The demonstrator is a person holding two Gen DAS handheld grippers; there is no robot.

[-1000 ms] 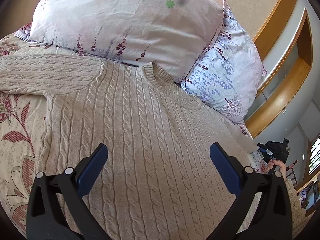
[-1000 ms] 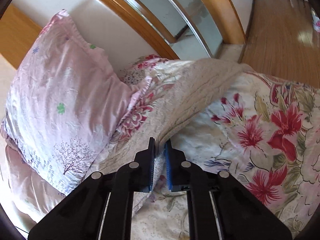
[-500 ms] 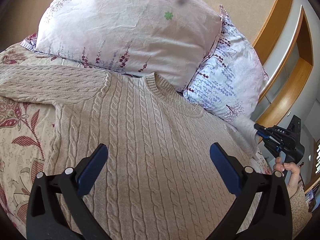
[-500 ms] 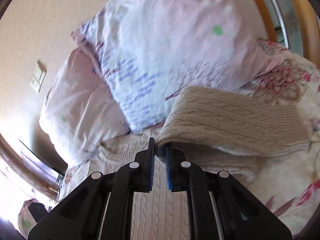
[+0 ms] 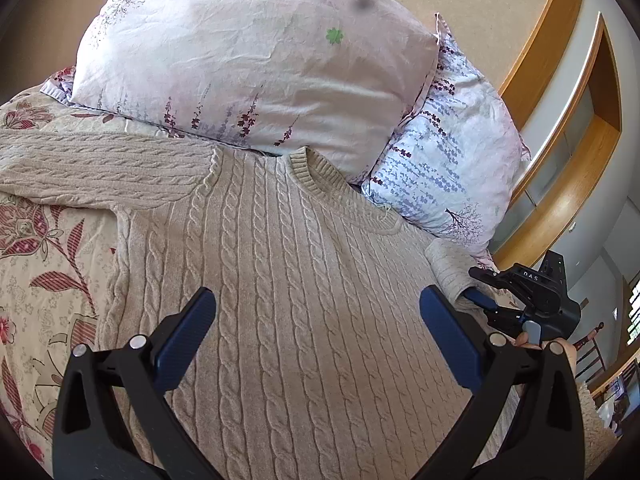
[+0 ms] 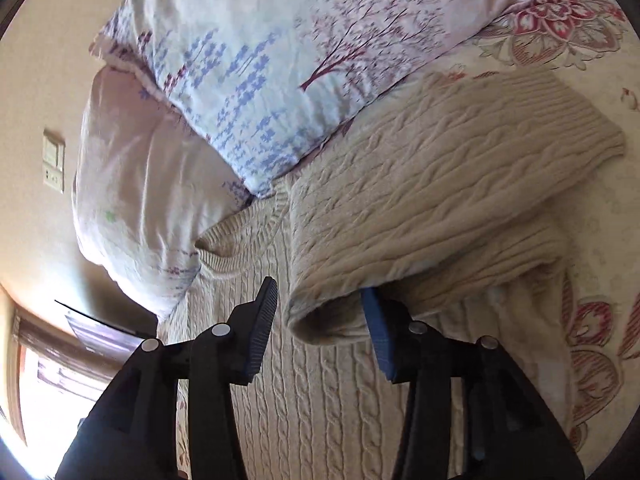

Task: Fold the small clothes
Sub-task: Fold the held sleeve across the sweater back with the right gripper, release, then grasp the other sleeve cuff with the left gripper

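Note:
A beige cable-knit sweater (image 5: 280,280) lies flat on the bed, neck toward the pillows. My left gripper (image 5: 316,332) is open and empty, hovering over its chest. One sleeve (image 5: 96,172) stretches out to the left. The other sleeve (image 6: 420,208) is folded in over the body. My right gripper (image 6: 320,320) is open, with the sleeve's cuff (image 6: 320,320) lying loose between its fingers. The right gripper also shows in the left wrist view (image 5: 480,292) at the sweater's right edge, by the cuff (image 5: 448,268).
Two floral pillows (image 5: 256,60) (image 5: 448,160) lean at the head of the bed, touching the sweater's collar. A flowered quilt (image 5: 44,272) covers the bed. A wooden-framed wall (image 5: 560,184) stands to the right. A wall switch (image 6: 54,164) shows in the right wrist view.
My right gripper carried the sleeve over onto the sweater's body, then opened and let the cuff go. My left gripper stayed open, drifting slightly.

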